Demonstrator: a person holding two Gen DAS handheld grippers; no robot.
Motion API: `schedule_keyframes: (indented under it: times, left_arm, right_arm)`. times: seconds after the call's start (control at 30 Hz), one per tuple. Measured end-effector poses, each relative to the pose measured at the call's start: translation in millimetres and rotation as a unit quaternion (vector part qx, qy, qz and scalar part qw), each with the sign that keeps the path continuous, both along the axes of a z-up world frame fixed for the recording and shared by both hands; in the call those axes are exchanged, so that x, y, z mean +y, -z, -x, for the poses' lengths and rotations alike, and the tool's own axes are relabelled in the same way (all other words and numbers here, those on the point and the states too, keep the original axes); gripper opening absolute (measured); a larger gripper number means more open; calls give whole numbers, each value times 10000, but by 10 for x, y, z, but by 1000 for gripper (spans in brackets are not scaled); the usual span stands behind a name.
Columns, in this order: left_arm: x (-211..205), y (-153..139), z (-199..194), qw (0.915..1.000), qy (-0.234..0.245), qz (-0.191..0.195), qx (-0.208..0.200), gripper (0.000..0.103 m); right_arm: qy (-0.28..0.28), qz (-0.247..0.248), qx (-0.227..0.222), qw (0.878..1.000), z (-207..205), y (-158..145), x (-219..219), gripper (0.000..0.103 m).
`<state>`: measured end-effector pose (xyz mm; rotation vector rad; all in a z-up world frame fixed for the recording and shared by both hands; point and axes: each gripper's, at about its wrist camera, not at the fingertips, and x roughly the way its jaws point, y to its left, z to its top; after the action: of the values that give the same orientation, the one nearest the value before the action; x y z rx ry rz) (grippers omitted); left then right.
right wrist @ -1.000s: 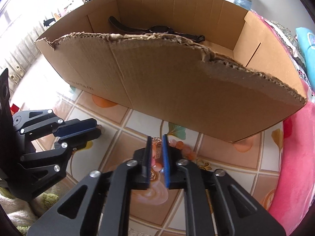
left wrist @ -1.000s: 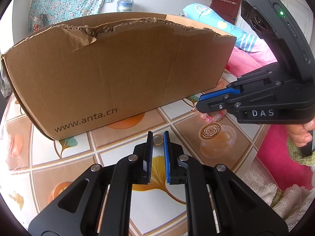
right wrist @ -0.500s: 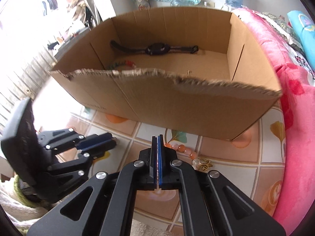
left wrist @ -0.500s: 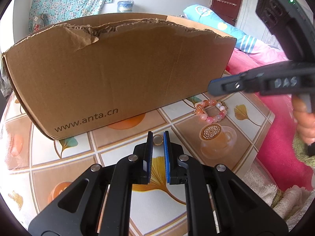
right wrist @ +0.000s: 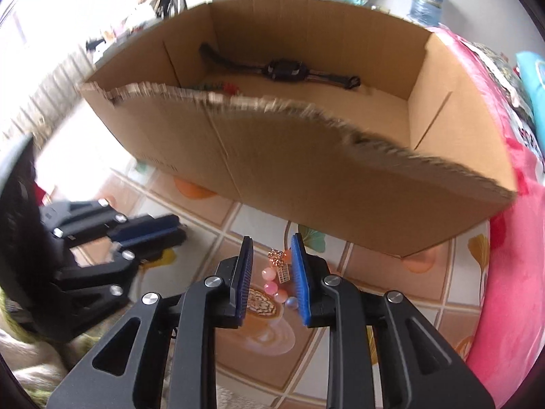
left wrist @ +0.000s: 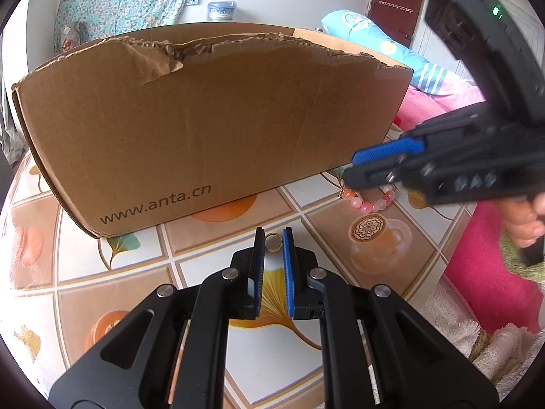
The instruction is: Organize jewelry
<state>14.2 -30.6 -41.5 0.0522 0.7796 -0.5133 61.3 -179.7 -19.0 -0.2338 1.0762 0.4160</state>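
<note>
Tiled-pattern counter [left wrist: 112, 272], torn cardboard box [left wrist: 211, 129] at its far side, pink bedding to the right. Inside the box: a black watch [right wrist: 284, 68] lying flat along the far wall.

Left gripper [left wrist: 272, 238]: jaws nearly together, a small gold ring [left wrist: 272, 242] on the counter at their tips; whether they pinch it, cannot tell.

Right gripper [right wrist: 270, 262]: jaws opening, straddling the pink bead bracelet [right wrist: 276, 286] on the counter near the box's front wall, pads clear of it.

Risk: beads are round and the loop is slack; a pinch on a single bead could roll or slip it away.

Bracelet is a loop, no clear long axis; its gold charm end lies toward the box.
</note>
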Motion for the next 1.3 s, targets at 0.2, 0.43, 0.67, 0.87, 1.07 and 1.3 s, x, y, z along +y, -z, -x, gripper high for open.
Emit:
schedule_keyframes:
  times: [0.2, 0.43, 0.67, 0.87, 1.07, 1.3]
  left_arm:
    - [5, 11, -2, 10000, 13, 27, -10, 10]
    - [27, 34, -2, 10000, 30, 71, -26, 10]
    - [61, 68, 4, 9999, 32, 106, -38, 10]
    - [129, 10, 72, 9996, 54, 185, -181, 9]
    - [145, -129, 215, 9992, 90, 142, -362, 9]
    - [211, -635, 399, 9958, 208, 470, -763, 10]
  right_arm:
    - [-185, 650, -106, 9977, 16, 108, 115, 5]
    - [80, 146, -115, 9998, 43, -46, 23, 3]
    - [272, -433, -196, 9985, 75, -324, -178, 3]
    - [386, -667, -356, 9964, 151, -404, -174, 3]
    - [510, -910, -475, 9934, 222, -479, -234, 3]
    - [247, -1241, -838, 9884, 362, -772, -197, 3]
